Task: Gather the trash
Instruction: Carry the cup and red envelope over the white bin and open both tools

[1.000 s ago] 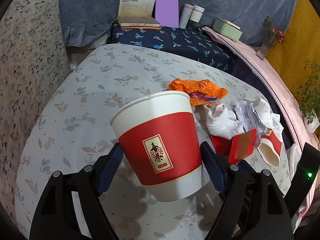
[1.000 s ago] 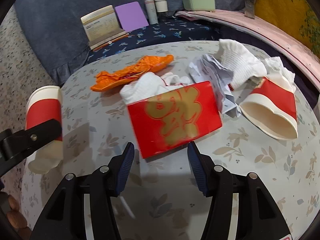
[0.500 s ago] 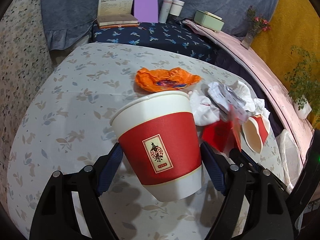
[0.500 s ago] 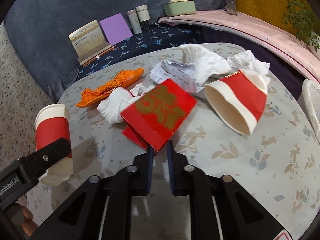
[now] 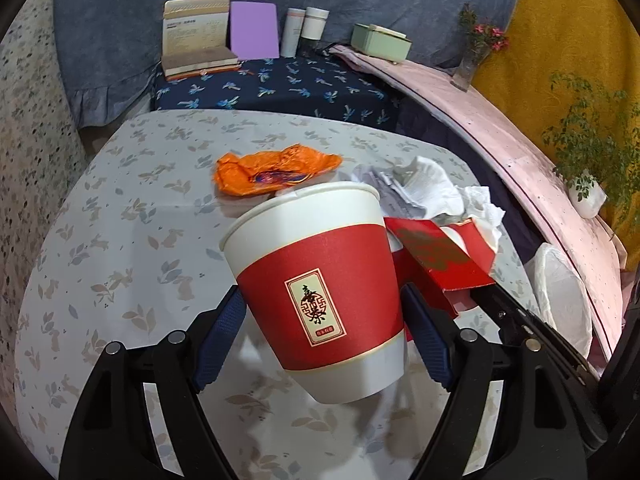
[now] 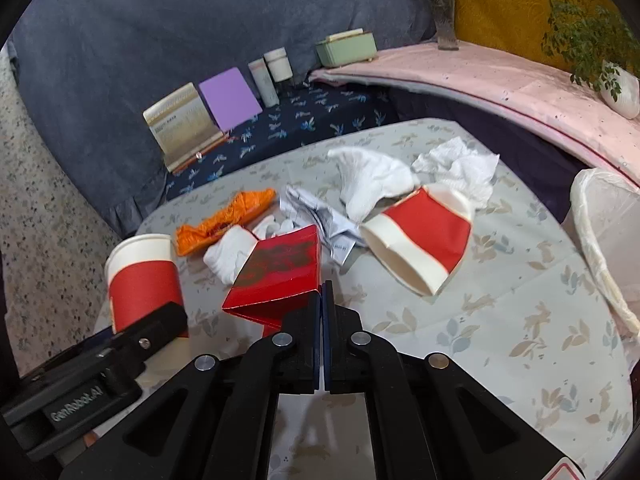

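Observation:
My left gripper (image 5: 324, 332) is shut on a red and white paper cup (image 5: 320, 276) and holds it tilted above the table; the cup also shows in the right wrist view (image 6: 142, 276). My right gripper (image 6: 323, 300) is shut on a red envelope (image 6: 280, 276), lifted off the table, also visible in the left wrist view (image 5: 440, 256). On the table lie an orange wrapper (image 6: 228, 216), white socks (image 6: 370, 176), crumpled paper (image 6: 324, 220), a tissue (image 6: 460, 168) and a crushed red cup (image 6: 420, 236).
A bin lined with a white bag (image 6: 608, 216) stands at the table's right edge. Behind the table a dark blue bench holds a booklet (image 6: 180, 124), a purple card (image 6: 230, 98), two bottles (image 6: 272, 72) and a green box (image 6: 346, 48). A pink shelf (image 6: 500, 80) carries plants.
My right gripper closed on the red envelope and lifted it off the table. The left gripper kept its hold on the cup and shifted right.

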Demonstrator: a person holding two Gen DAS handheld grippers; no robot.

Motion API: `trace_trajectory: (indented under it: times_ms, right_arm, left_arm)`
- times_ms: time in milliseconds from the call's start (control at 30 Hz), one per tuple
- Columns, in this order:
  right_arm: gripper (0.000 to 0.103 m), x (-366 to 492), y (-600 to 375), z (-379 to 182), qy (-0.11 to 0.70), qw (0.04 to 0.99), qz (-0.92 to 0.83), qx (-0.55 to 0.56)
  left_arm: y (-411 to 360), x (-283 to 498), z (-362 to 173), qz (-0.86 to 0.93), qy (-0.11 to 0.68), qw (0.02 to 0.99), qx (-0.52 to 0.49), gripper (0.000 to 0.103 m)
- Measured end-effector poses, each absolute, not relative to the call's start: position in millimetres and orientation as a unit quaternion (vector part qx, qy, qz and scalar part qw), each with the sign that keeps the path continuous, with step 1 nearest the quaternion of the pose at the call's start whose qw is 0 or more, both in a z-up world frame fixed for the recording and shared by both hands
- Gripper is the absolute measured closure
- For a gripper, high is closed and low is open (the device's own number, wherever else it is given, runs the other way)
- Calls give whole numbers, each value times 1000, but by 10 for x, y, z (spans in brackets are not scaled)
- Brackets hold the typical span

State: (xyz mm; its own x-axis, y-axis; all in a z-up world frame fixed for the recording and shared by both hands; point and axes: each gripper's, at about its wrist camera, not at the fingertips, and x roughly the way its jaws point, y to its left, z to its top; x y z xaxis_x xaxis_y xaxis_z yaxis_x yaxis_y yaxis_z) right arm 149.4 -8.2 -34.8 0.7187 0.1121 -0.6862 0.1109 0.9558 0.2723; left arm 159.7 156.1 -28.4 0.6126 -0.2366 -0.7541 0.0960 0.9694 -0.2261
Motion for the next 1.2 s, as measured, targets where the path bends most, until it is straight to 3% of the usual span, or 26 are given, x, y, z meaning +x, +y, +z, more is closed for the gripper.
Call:
trace_trajectory:
  times_ms: [567,1200]
  right_arm:
    - [102,972,-1051,265,287,939,-60,182]
    - [102,372,-2447,239,256,924,-179,219]
  left_arm:
    - [533,1387,167,-171,399,900,-37,28]
    - [-1095,1113,187,-278,396,875,34,28]
